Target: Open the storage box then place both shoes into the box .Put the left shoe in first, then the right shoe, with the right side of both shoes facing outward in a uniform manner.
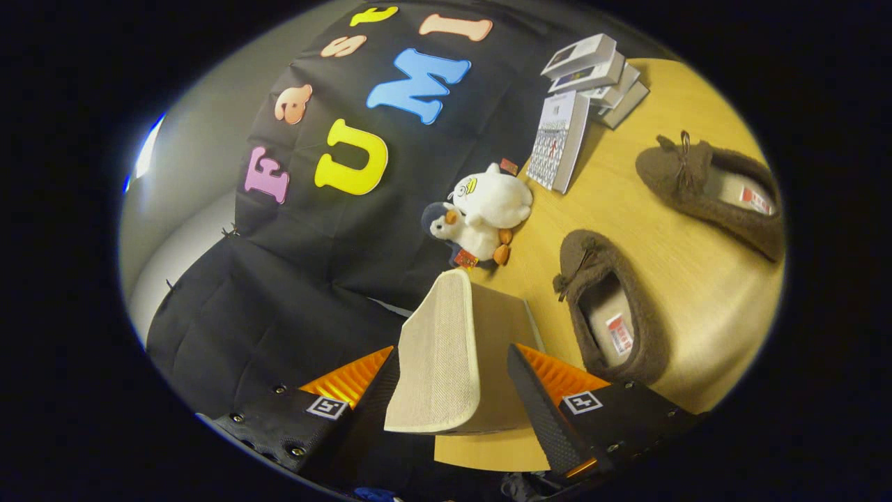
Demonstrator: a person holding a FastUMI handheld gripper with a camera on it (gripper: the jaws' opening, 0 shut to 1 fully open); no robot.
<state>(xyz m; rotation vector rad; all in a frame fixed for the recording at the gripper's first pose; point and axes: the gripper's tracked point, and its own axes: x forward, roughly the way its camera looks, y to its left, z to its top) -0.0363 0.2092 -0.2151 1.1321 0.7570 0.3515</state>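
My hand-held gripper (453, 390) grips the box lid (439, 355) between both fingers, raised on edge. Two brown shoes lie on the worktop (669, 230): one (613, 307) just beside the lid, the other (711, 192) farther off, near the books (592, 77).

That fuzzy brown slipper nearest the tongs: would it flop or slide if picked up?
The nearer slipper looks soft and fleecy, so it would probably sag if pinched by its rim. It seems light for its size. The fuzzy upper should grip well, not slip. The tongs currently stand either side of the beige box lid.
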